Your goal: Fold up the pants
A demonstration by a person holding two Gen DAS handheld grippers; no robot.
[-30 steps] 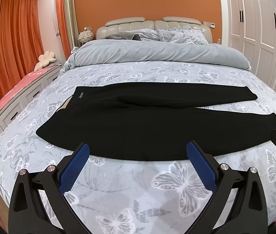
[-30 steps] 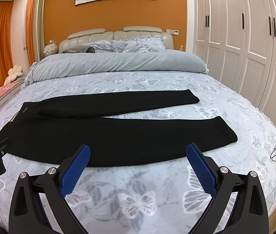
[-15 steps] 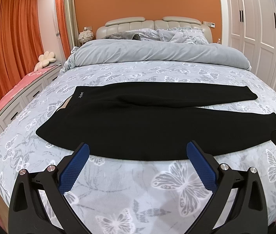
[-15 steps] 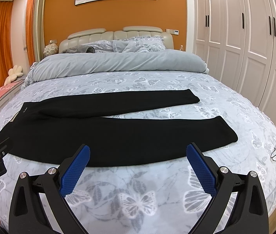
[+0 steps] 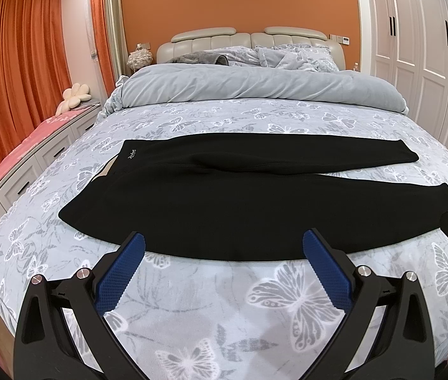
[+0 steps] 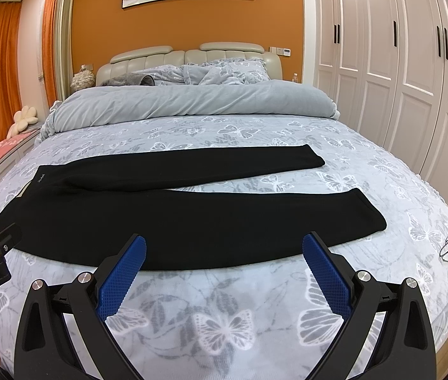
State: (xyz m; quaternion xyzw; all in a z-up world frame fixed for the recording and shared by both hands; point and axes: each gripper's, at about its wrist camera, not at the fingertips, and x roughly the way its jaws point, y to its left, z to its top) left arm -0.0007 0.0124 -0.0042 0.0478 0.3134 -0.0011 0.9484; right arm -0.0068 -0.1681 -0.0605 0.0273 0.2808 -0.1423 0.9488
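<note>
The black pants are lying flat on the bed, with the logo unreadable at ten o'clock. The left gripper and right gripper are hovering with jaws apart, their bodies being cut off at six o'clock.

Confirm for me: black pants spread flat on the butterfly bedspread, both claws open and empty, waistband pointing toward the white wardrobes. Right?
Not quite. The waistband points toward the orange curtains, and the leg ends point toward the white wardrobes, as the right wrist view shows. The rest holds: black pants flat on the butterfly bedspread, left claw and right claw open and empty.
</note>
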